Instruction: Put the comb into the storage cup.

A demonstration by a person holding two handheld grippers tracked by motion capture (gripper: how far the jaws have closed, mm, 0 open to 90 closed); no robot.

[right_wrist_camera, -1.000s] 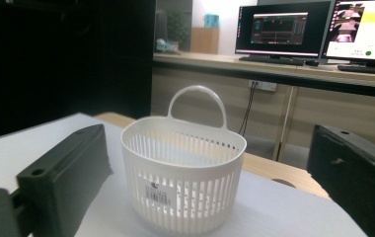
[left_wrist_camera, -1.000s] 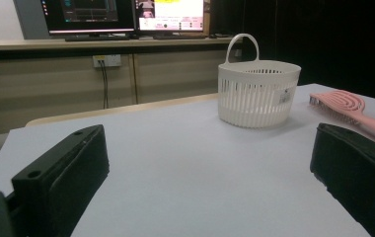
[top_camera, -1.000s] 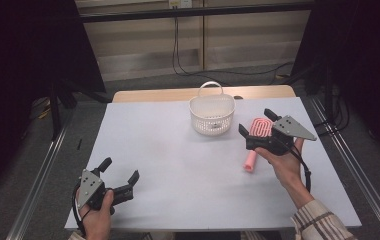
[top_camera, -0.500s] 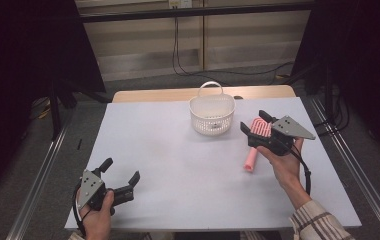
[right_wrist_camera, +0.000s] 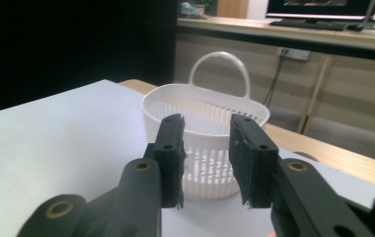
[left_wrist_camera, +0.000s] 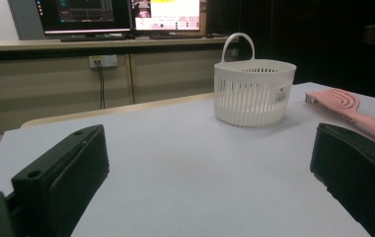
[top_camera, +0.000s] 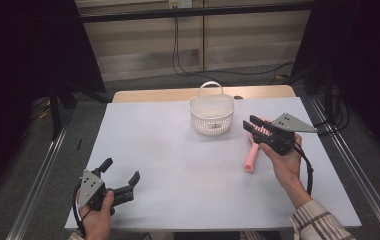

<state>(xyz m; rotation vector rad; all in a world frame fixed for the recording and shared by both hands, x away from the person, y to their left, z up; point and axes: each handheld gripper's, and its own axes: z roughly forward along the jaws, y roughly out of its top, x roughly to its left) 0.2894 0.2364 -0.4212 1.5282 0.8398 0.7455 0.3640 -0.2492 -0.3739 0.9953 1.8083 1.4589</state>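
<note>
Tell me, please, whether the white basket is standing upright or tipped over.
Upright: the white basket sits flat on the table with its handle up and its rim level.

The basket [top_camera: 212, 116] is white with little slits in rows. The brush [top_camera: 252, 155] is pink. The bench [top_camera: 178, 165] is pale grey. Both tongs [top_camera: 252, 124] [top_camera: 120, 171] are black. The sleeve [top_camera: 318, 225] is checked.

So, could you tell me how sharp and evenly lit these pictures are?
High view: table evenly lit, dark surroundings, faint shadow beside the basket. Left gripper view: basket and brush sharp, near jaws soft, screens glaring. Right gripper view: jaws crisp, basket and background slightly blurred.
</note>
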